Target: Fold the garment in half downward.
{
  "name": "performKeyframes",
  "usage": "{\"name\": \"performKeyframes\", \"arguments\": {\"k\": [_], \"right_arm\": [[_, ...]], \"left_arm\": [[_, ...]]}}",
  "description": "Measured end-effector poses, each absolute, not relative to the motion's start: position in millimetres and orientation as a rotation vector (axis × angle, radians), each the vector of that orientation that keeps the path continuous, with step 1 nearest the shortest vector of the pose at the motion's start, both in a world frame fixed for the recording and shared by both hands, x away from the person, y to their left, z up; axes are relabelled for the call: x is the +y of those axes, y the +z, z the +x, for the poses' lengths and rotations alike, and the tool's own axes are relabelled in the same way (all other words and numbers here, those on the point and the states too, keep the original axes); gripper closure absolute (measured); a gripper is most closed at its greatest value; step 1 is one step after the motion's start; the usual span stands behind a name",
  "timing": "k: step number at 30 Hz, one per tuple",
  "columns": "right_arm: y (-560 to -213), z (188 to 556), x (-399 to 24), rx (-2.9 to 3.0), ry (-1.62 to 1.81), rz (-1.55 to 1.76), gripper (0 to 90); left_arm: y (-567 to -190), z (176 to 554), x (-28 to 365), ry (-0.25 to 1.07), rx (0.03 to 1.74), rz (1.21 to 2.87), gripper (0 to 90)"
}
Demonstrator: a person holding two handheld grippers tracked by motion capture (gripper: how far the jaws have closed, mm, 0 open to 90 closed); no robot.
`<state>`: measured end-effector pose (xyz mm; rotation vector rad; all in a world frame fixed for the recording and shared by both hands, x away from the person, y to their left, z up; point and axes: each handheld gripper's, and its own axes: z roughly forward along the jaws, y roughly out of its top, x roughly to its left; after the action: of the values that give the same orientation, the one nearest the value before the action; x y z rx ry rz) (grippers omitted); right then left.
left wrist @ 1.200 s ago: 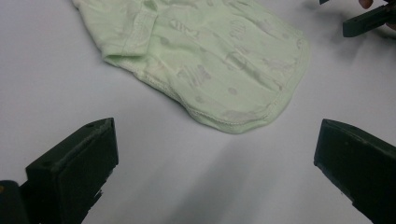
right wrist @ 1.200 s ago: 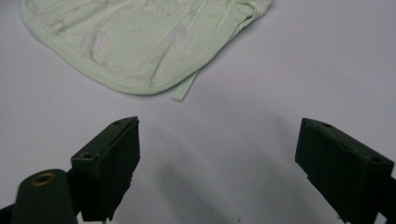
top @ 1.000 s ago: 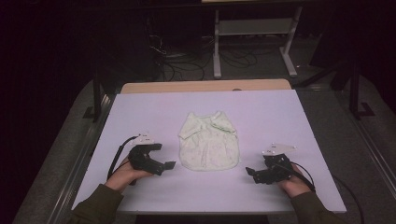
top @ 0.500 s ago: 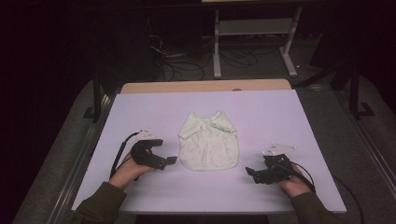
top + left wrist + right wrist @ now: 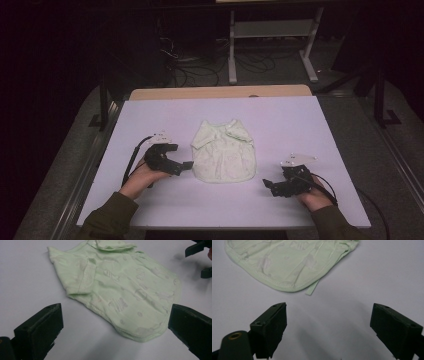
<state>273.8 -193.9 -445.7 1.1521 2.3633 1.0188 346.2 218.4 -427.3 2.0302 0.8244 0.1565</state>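
Observation:
A small pale green shirt (image 5: 223,155) lies flat in the middle of the white table (image 5: 310,130), one sleeve folded across its top. My left gripper (image 5: 184,167) rests on the table just left of the shirt's lower hem. Its jaws are open, and in the left gripper view (image 5: 116,312) the shirt (image 5: 120,287) lies just ahead of them, untouched. My right gripper (image 5: 270,186) sits lower right of the shirt, a short gap away. In the right gripper view (image 5: 329,310) its jaws are open over bare table, with the hem (image 5: 287,262) and a loose strip ahead.
The table's front edge runs close under both hands. A tan board (image 5: 220,93) borders the far edge. Beyond it, on the dark floor, are cables (image 5: 185,65) and a metal stand (image 5: 270,35). My right gripper's jaws (image 5: 200,255) appear far off in the left gripper view.
My left gripper has edged a little forward along the shirt's left side. The right gripper and the shirt have stayed put.

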Motion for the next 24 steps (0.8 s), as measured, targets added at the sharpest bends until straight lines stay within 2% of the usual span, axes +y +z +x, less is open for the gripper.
{"name": "performKeyframes", "arguments": {"k": [24], "right_arm": [[-445.7, 273.6, -193.9, 2.367, 1.020, 1.150, 13.4]], "left_arm": [[-422.6, 367.4, 199.9, 0.197, 0.821, 2.052, 0.0]]}}
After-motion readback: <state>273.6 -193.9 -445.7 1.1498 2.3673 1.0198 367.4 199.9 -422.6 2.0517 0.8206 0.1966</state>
